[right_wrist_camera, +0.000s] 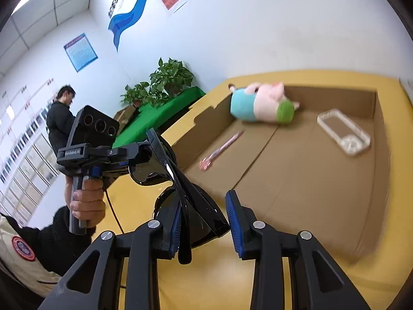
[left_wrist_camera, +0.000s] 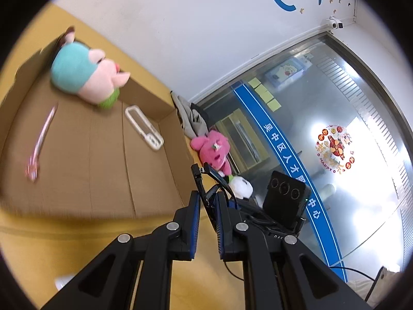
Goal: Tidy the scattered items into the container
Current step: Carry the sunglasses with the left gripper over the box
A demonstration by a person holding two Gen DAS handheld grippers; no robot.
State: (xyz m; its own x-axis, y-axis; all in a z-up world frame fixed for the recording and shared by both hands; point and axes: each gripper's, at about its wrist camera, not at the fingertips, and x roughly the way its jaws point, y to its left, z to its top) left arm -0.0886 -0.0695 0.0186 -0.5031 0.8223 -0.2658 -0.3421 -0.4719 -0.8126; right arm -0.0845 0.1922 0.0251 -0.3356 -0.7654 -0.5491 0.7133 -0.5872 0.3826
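Observation:
A shallow cardboard box (left_wrist_camera: 155, 180) (right_wrist_camera: 322, 180) lies on the yellow table. In it are a pig plush in a teal top (left_wrist_camera: 85, 75) (right_wrist_camera: 260, 103), a clear phone case (left_wrist_camera: 143, 126) (right_wrist_camera: 343, 131) and a pink pen (left_wrist_camera: 41, 142) (right_wrist_camera: 222, 149). Black sunglasses (right_wrist_camera: 180, 180) (left_wrist_camera: 206, 180) hang in the air beside the box's near corner. My left gripper (left_wrist_camera: 207, 204) (right_wrist_camera: 139, 149) is shut on one end of them. My right gripper (right_wrist_camera: 204, 222) is open, with the sunglasses' other end between its fingers, resting against the left pad.
A pink plush (left_wrist_camera: 214, 149) and a small white toy (left_wrist_camera: 241, 186) lie on the table past the box. A person (right_wrist_camera: 60, 118) stands at the far left near potted plants (right_wrist_camera: 165, 82) on a green cloth. A glass wall (left_wrist_camera: 335, 129) is at right.

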